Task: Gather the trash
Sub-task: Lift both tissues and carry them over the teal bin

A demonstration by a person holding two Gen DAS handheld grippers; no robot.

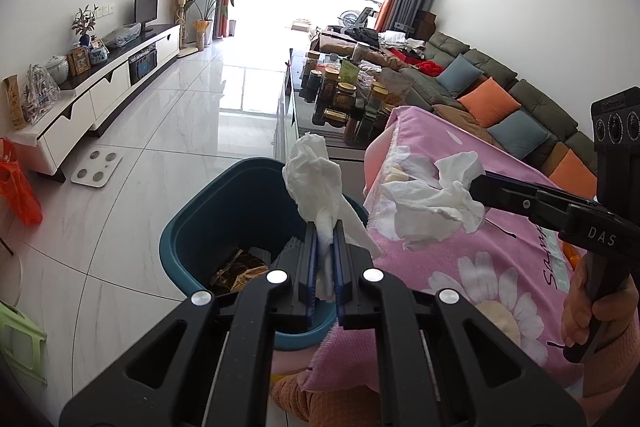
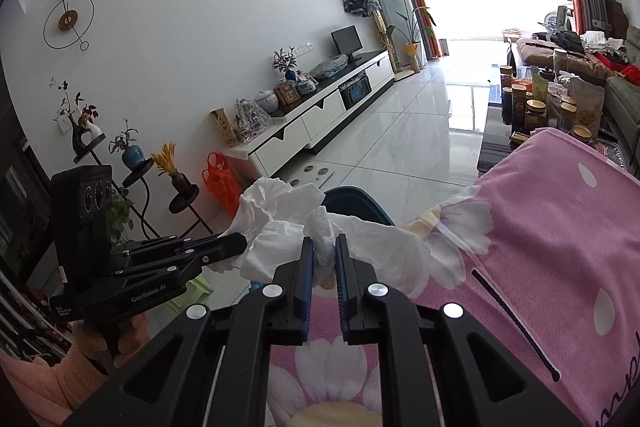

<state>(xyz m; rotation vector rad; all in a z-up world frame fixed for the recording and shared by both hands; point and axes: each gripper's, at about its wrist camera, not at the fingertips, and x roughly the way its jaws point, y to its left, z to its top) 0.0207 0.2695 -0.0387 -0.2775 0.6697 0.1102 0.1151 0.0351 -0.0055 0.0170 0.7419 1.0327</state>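
Observation:
My left gripper [image 1: 325, 227] is shut on a crumpled white tissue [image 1: 314, 175] and holds it over the teal trash bin [image 1: 192, 227], which has brown wrappers inside. My right gripper [image 2: 322, 241] is shut on a second crumpled white tissue [image 2: 320, 231], held above the edge of the pink flowered cloth [image 2: 540, 247] next to the bin [image 2: 352, 201]. In the left wrist view the right gripper [image 1: 476, 187] comes in from the right with its tissue [image 1: 436, 199]. In the right wrist view the left gripper [image 2: 240, 241] holds its tissue [image 2: 276, 203] at the left.
A glass coffee table [image 1: 300, 115] crowded with jars stands beyond the bin. A white TV cabinet [image 1: 104, 95] lines the left wall, with a scale [image 1: 97, 167] and orange bag [image 1: 16, 187] on the floor. A sofa [image 1: 500, 95] with cushions is at right.

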